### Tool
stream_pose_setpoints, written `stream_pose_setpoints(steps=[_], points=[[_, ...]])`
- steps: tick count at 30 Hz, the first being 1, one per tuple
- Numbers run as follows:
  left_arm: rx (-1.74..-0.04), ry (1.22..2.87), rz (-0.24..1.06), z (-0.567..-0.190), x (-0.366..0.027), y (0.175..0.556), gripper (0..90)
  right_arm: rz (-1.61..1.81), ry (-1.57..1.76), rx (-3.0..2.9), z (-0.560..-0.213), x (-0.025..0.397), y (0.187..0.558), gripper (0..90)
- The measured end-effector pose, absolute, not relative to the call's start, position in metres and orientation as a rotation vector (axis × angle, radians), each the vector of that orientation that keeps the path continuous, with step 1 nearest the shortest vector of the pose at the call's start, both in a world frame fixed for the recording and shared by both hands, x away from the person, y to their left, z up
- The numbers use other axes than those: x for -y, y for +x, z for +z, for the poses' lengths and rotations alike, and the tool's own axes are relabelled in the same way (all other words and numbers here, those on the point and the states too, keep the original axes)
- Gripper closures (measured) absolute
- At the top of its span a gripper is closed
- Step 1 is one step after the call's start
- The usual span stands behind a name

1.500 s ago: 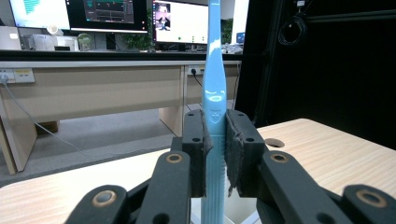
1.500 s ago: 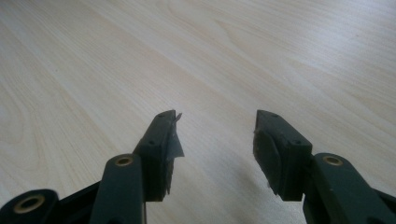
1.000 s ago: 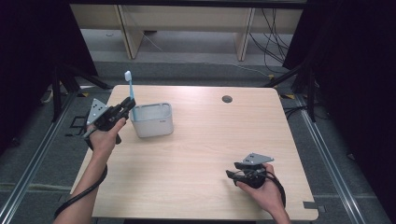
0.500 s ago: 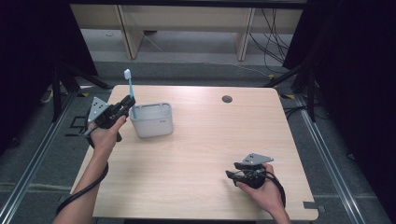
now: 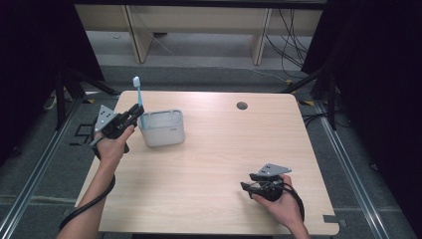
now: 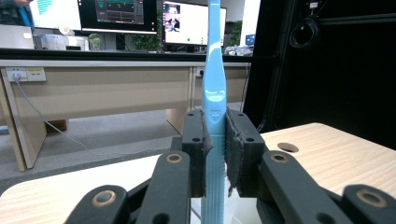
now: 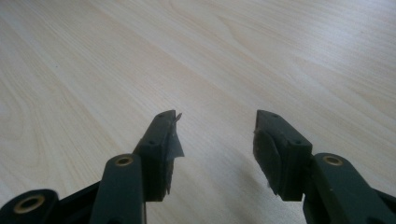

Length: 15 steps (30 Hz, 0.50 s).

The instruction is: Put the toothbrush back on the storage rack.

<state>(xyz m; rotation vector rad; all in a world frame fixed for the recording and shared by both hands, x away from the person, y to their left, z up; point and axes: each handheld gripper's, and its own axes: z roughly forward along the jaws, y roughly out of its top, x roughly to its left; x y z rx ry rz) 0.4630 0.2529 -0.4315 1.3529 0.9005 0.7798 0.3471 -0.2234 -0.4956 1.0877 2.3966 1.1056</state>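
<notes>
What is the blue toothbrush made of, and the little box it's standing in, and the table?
The toothbrush looks like smooth, glossy plastic: light glints off its blue handle. The box seems to be pale, frosted plastic with a matte, slightly see-through wall, though it is hard to be sure. The table shows light wood grain lines; it may be a printed laminate rather than solid wood.

No readable text, label, brand or number anywhere; monitor [image 6: 116,16] contents too blurred to read.
</notes>
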Motion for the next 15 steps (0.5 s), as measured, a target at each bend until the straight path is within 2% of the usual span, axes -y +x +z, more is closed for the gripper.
stream_pose_setpoints(steps=[15], points=[[-0.922,1.391,0.778,-0.4420,-0.2555,0.4598,78.2,1.108,1.127,-2.401,-0.4961,0.2219,0.3454,50.0]])
